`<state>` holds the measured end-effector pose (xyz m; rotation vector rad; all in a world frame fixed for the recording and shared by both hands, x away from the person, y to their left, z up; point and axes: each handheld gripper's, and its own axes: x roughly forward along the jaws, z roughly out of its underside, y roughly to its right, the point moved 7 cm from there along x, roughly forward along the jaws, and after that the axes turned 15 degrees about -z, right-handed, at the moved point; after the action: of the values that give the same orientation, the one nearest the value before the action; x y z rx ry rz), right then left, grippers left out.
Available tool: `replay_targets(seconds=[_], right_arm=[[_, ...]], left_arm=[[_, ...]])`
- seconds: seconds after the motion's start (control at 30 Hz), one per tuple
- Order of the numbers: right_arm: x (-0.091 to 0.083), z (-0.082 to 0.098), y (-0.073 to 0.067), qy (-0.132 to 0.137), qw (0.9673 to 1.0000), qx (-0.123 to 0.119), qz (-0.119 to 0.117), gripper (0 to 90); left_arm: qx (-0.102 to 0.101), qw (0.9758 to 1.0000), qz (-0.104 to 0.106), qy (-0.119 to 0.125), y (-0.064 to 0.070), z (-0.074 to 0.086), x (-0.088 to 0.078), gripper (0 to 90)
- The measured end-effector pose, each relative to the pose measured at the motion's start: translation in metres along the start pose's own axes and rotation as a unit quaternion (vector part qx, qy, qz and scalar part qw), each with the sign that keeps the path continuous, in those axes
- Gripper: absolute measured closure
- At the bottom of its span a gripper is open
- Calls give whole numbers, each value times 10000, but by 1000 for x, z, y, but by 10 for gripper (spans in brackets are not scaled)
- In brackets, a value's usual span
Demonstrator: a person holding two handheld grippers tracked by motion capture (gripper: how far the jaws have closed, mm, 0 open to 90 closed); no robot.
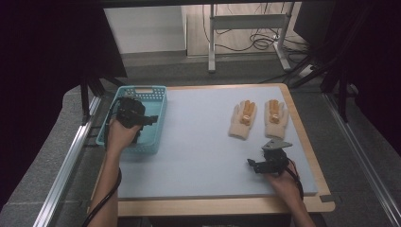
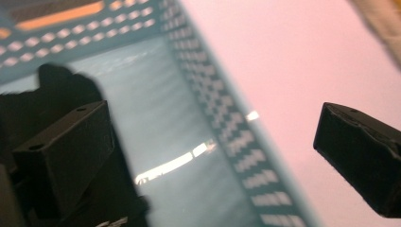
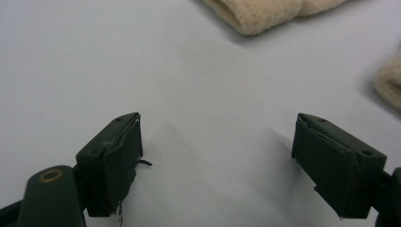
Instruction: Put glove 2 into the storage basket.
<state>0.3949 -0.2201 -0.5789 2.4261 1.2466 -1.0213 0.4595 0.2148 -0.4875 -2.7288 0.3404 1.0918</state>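
Two beige knitted gloves lie flat side by side at the back right of the pale blue mat [image 1: 198, 142], the left glove [image 1: 243, 119] and the right glove [image 1: 276, 118], each with orange marking on the fingers. My right gripper [image 1: 257, 158] rests low on the mat in front of them, open, with bare mat between its jaws [image 3: 217, 142]. The glove cuffs [image 3: 265, 14] lie beyond its tips. My left gripper [image 1: 144, 124] hangs over the teal basket [image 1: 156, 101], open and holding nothing; its jaws [image 2: 213, 125] straddle the basket's right wall [image 2: 198, 80].
The basket sits at the mat's left edge, its floor bare where visible. A dark shape beside the left jaw cannot be made out. The wooden table edge [image 1: 312, 142] frames the mat. Metal rails run along both sides.
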Motion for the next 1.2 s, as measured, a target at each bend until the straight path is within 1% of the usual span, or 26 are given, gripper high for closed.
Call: replay_targets(seconds=[0.03, 0.13, 0.2, 0.27, 0.33, 0.4, 0.53, 0.6, 0.67, 0.73, 0.8, 0.87, 0.97, 1.1, 1.2], right_arm=[[0, 0, 0, 1, 10000, -2, 3, 167], [0, 0, 0, 2, 10000, -32, 16, 166], [0, 0, 0, 4, 10000, -29, 20, 166], [0, 0, 0, 2, 10000, -29, 16, 166], [0, 0, 0, 0, 10000, -27, 15, 167], [0, 0, 0, -1, 10000, -34, 21, 166], [0, 0, 0, 3, 10000, -37, 24, 166], [0, 0, 0, 1, 10000, -36, 22, 166], [0, 0, 0, 1, 10000, -38, 22, 166], [0, 0, 0, 2, 10000, -37, 22, 166], [0, 0, 0, 3, 10000, -37, 16, 166], [0, 0, 0, 4, 10000, -26, 14, 167], [0, 0, 0, 4, 10000, -29, 14, 166], [0, 0, 0, 2, 10000, -1, -1, 166], [0, 0, 0, -5, 10000, 23, -16, 166]], left_arm=[[56, 10000, 43, 53, 5, 0, -3, 0], [243, 9990, 274, 258, 30, 0, -13, 2], [395, 9975, 437, 385, 49, 2, -20, 2], [489, 9961, 556, 477, 64, 6, -25, 1], [642, 9939, 710, 552, 83, 12, -28, 2], [776, 9921, 766, 613, 96, 18, -30, 2], [897, 9887, 953, 726, 125, 34, -32, 2], [895, 9869, 1112, 745, 139, 45, -30, 2], [928, 9859, 1190, 717, 147, 55, -27, 2], [991, 9865, 1134, 651, 154, 67, -21, 3], [1022, 9870, 1082, 605, 158, 74, -16, 4], [1077, 9880, 945, 573, 160, 82, -11, 4], [1104, 9896, 795, 465, 161, 93, -2, 5], [1255, 9902, 562, 231, 161, 106, 9, 4], [1248, 9907, 528, 91, 160, 113, 15, 5]])
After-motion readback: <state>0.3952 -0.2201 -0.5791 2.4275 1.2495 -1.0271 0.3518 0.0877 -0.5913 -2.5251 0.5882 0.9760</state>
